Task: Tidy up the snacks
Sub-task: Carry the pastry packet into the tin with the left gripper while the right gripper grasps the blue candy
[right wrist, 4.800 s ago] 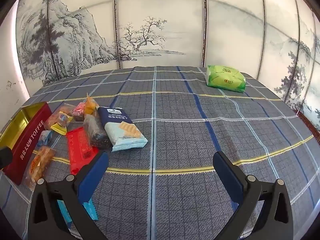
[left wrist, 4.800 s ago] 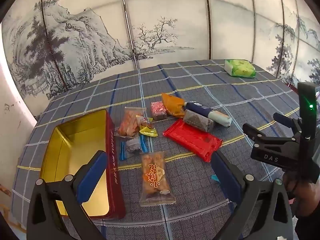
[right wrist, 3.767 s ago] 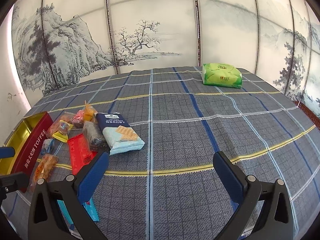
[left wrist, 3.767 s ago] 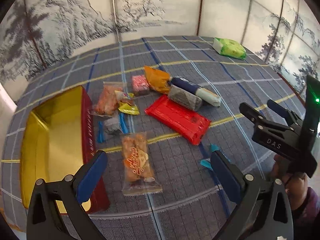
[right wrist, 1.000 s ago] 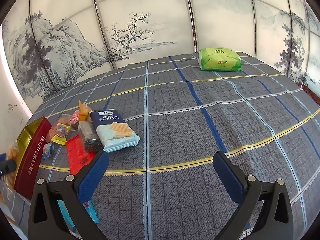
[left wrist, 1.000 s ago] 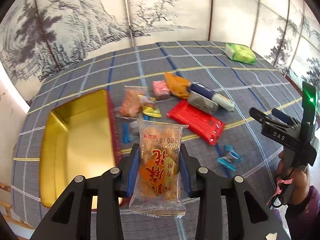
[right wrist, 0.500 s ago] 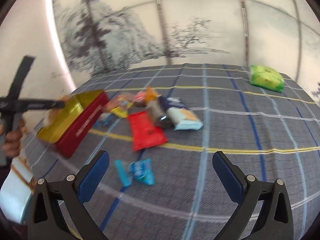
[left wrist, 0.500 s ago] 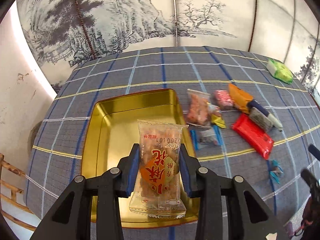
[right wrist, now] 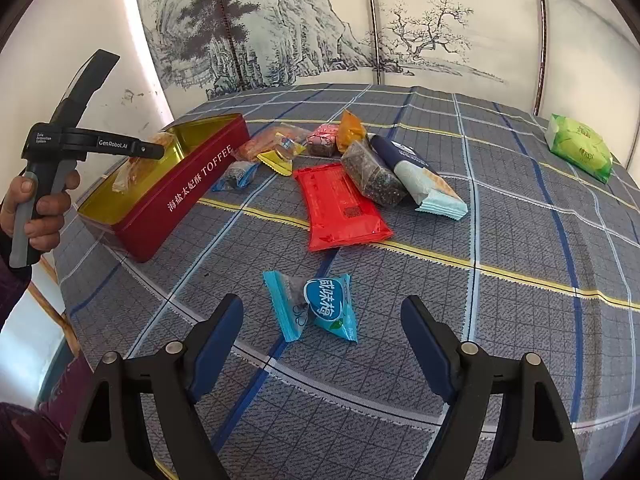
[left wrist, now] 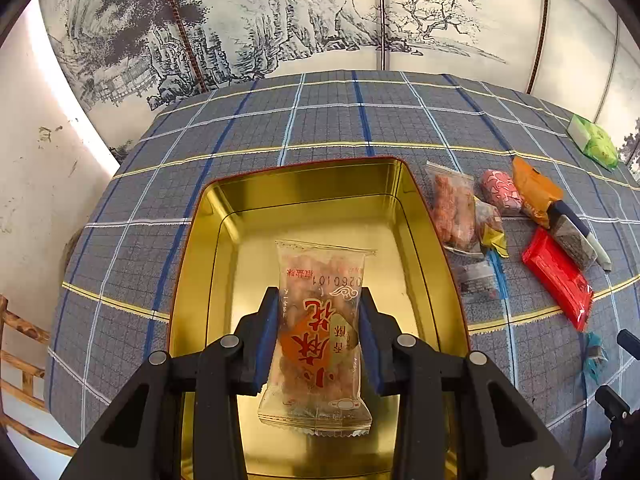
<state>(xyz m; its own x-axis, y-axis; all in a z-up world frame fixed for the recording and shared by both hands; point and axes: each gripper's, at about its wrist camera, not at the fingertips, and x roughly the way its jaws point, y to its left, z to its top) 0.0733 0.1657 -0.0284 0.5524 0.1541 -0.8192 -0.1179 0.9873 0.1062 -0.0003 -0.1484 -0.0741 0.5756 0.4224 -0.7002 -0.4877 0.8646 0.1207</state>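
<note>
My left gripper [left wrist: 318, 320] is shut on a clear snack pack with orange print [left wrist: 320, 332], held above the gold inside of the open red toffee tin [left wrist: 224, 216]. From the right wrist view that pack [right wrist: 134, 168] hangs over the tin [right wrist: 192, 184]. My right gripper [right wrist: 322, 322] hovers low over two small blue candy packets [right wrist: 314, 306] on the cloth; its jaws are closing, the pads still apart from the packets. A red flat pack [right wrist: 340, 208] lies just beyond them.
A heap of snacks lies right of the tin: an orange-pink bag [left wrist: 454, 208], a pink candy [left wrist: 500, 196], an orange pouch [left wrist: 534, 192], a dark pack [right wrist: 372, 176], a blue-white cracker pack [right wrist: 416, 176]. A green tissue pack [right wrist: 580, 148] sits far right. The table edge [right wrist: 100, 280] runs close on the left.
My left gripper carried the snack pack from beside the tin to over its middle. My right gripper swung left and down toward the blue candy packets, and its jaws have narrowed.
</note>
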